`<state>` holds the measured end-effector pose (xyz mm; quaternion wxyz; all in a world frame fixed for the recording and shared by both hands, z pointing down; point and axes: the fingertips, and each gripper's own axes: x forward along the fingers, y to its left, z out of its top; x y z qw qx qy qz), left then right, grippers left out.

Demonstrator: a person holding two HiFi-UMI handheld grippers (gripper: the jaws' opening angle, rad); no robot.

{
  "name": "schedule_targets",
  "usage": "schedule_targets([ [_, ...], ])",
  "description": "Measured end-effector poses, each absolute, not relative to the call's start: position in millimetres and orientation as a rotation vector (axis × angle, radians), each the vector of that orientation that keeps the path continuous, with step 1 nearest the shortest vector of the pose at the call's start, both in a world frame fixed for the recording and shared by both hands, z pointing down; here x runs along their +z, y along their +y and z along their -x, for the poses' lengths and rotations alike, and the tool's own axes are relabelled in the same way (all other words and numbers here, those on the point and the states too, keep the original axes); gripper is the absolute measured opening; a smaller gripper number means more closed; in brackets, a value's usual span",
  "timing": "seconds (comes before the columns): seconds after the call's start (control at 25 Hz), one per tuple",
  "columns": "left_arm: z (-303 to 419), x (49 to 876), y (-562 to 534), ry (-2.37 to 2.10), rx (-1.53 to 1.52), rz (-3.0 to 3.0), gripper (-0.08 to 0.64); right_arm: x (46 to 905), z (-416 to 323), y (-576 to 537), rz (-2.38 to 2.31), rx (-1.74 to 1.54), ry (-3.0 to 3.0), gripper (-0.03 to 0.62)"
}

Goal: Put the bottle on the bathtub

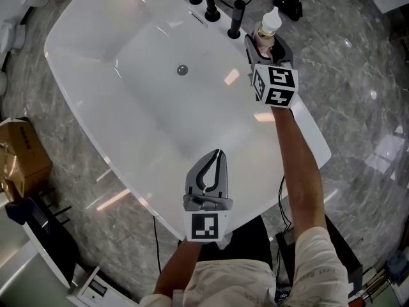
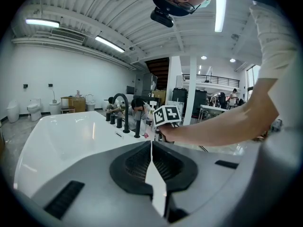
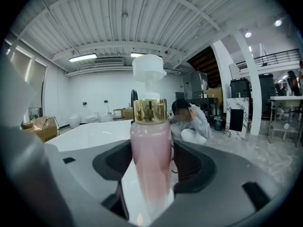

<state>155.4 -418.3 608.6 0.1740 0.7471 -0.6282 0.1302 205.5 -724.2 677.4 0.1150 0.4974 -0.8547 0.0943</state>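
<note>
Right hand-held gripper (image 1: 268, 50): my jaws clamp the pink translucent gold-collared pump bottle (image 3: 150, 164) mid-body, upright | white glossy bathtub (image 1: 300, 117) rim below it | probably light, rigid, slick, top-heavy; best gripped low | left hand-held gripper (image 1: 218, 153): closed, empty

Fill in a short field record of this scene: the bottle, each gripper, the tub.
bottle: pink, with a gold collar and white pump, upright between the right gripper's jaws
right gripper: shut on the bottle, at the far rim beside the black faucet fittings
left gripper: jaws together, empty, above the tub's near side
bathtub: white, with a drain in the basin
bottle touching the rim: cannot tell
</note>
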Motion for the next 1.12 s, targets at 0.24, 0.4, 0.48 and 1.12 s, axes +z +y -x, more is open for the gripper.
schedule_targets([
  [0.24, -155.3, 605.5, -415.8, -1.790, 0.340, -2.094, 0.009, 684.1, -205.9, -715.3, -1.449, 0.309, -2.494, 0.285],
  [0.4, -156.1, 598.8, -413.1, -1.797, 0.349, -2.129, 0.009, 683.5, -209.5, -709.0, -1.451, 0.325, -2.488, 0.291],
  [0.48, -156.2, 595.4, -410.2, -1.799, 0.342, -2.124, 0.009, 681.4, -211.2, -704.8, -1.452, 0.328, -2.483, 0.293],
  [1.12, -153.1, 542.9, -388.9, -1.797, 0.278, -2.163, 0.009, 640.1, -229.8, -615.0, -1.497, 0.419, -2.474, 0.295],
])
